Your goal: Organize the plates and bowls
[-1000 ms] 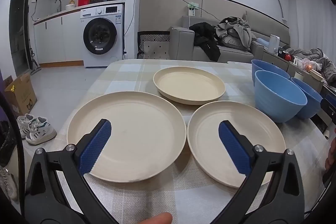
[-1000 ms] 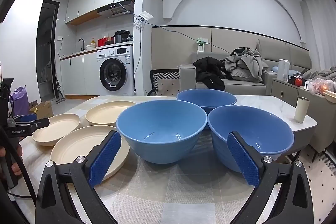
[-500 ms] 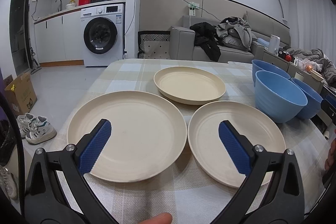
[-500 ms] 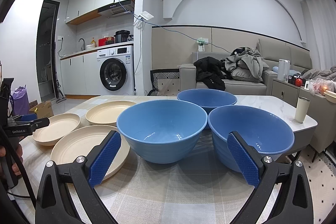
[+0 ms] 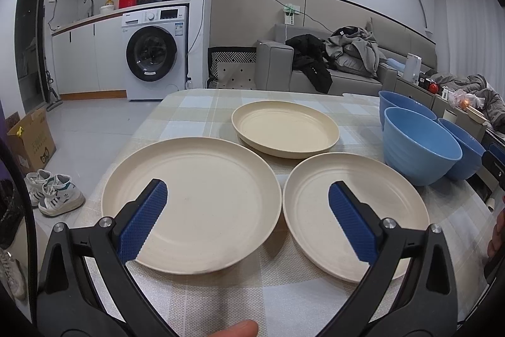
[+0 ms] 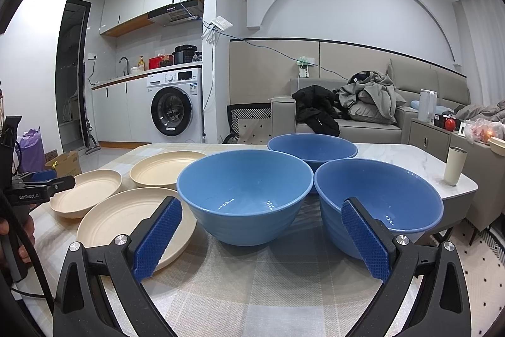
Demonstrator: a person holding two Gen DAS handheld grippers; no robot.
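Observation:
Three cream plates lie on the checked tablecloth: a large one at near left (image 5: 195, 204), one at near right (image 5: 318, 210) and a deeper one behind (image 5: 284, 128). Three blue bowls stand to their right: a near left one (image 6: 246, 191), a near right one (image 6: 378, 198) and a far one (image 6: 312, 147). My left gripper (image 5: 247, 210) is open and empty, just above the two near plates. My right gripper (image 6: 263, 232) is open and empty, in front of the two near bowls.
The table's right end is bare marble (image 6: 419, 160) with a white tumbler (image 6: 454, 166) near its edge. A sofa with clothes (image 6: 347, 112) stands behind the table. A washing machine (image 5: 154, 52), a cardboard box (image 5: 31, 135) and shoes (image 5: 53, 191) are to the left.

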